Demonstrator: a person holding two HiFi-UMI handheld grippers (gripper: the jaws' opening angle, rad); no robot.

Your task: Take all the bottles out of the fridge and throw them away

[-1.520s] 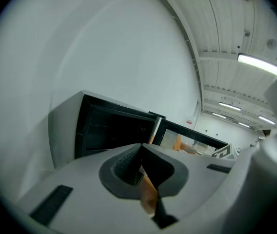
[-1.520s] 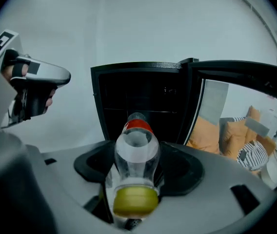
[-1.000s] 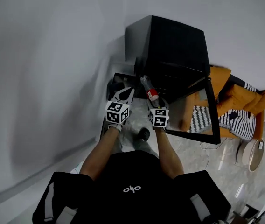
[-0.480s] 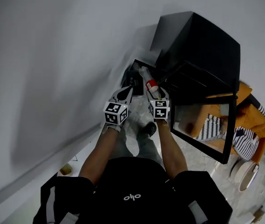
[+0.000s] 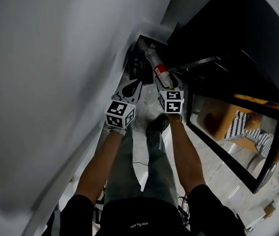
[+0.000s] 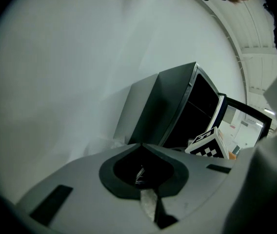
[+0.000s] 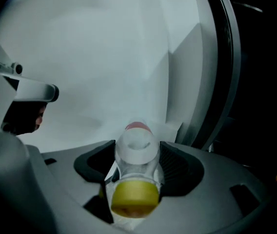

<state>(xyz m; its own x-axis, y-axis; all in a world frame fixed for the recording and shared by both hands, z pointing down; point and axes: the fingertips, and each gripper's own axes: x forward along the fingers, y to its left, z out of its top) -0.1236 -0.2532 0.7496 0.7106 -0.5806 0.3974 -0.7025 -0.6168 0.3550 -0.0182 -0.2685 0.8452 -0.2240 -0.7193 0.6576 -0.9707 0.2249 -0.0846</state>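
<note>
A clear plastic bottle [image 5: 153,61] with a red label points away from me, and my right gripper [image 5: 164,80] is shut on it. In the right gripper view the bottle [image 7: 136,149] lies between the pads, its yellow cap toward the camera. My left gripper [image 5: 131,89] hangs just left of it, jaws together with nothing in them; in the left gripper view its tips [image 6: 141,145] meet. The black fridge [image 5: 237,28] stands at the right with its glass door [image 5: 228,132] swung open. Both grippers hover over the floor strip between the wall and the fridge.
A dark open container [image 5: 138,65] sits on the floor by the white wall [image 5: 56,58], just beyond the bottle. My legs and a shoe [image 5: 157,123] are below the grippers. The fridge door's edge juts out close to my right arm.
The view has swung and closed in: the fridge now fills the upper right. Both grippers, with the bottle still held, have come nearer the dark container by the wall.
</note>
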